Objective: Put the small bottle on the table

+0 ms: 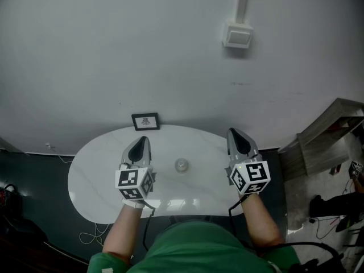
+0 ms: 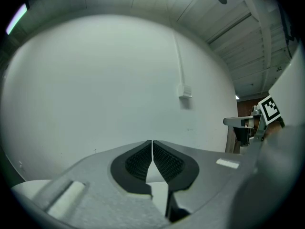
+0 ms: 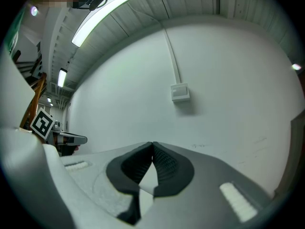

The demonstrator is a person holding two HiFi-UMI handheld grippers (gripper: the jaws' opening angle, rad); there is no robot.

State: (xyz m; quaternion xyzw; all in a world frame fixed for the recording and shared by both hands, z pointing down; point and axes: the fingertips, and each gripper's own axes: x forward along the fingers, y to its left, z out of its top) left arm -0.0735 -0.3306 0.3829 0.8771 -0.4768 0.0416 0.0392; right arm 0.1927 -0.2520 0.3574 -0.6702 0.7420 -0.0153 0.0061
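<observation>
A small clear bottle (image 1: 181, 165) stands upright near the middle of the white oval table (image 1: 96, 169), seen from above in the head view. My left gripper (image 1: 142, 140) hovers to its left and my right gripper (image 1: 235, 132) to its right, both apart from it. Both point toward the white wall. In the left gripper view the left gripper (image 2: 152, 143) is shut, its tips touching with nothing between them. The right gripper (image 3: 152, 145) is likewise shut and empty in the right gripper view. The bottle is out of sight in both gripper views.
A small framed picture (image 1: 145, 121) stands at the table's far edge against the wall. A white wall box (image 1: 238, 36) with a conduit hangs above. A wooden shelf unit (image 1: 327, 141) stands to the right, with cables on the dark floor (image 1: 34, 175).
</observation>
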